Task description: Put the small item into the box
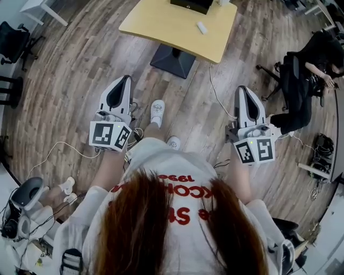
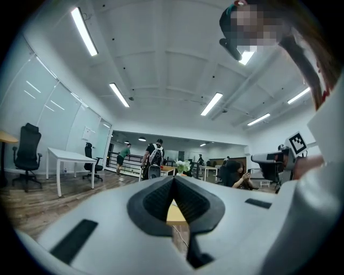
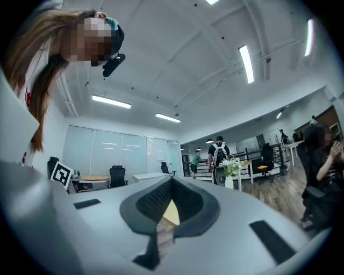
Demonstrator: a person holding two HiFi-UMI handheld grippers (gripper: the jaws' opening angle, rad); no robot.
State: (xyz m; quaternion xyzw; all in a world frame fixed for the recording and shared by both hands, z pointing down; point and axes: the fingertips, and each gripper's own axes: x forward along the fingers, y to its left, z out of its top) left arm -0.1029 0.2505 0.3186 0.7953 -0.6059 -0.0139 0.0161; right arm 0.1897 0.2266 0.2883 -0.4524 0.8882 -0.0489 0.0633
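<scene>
1. Approach step: white left gripper [image 1: 127,80] and white right gripper [image 1: 243,90] were closed, empty, short of pale wooden table [image 1: 161,27].
2. On that table, small white oblong item [image 1: 201,27] lay beside black box [image 1: 191,4].
3. Next, likely – walk up, spread jaws over item.

The person holds both forearms forward, one on each side of the body, on the near side of the yellow table [image 1: 166,27] and well apart from it. The left gripper [image 1: 126,80] sits below the table's left corner, its marker cube toward the body and its jaws aimed at the table, closed tip to tip on nothing. The right gripper [image 1: 242,89] sits level with it below the table's right corner, its jaws likewise closed and empty.
</scene>
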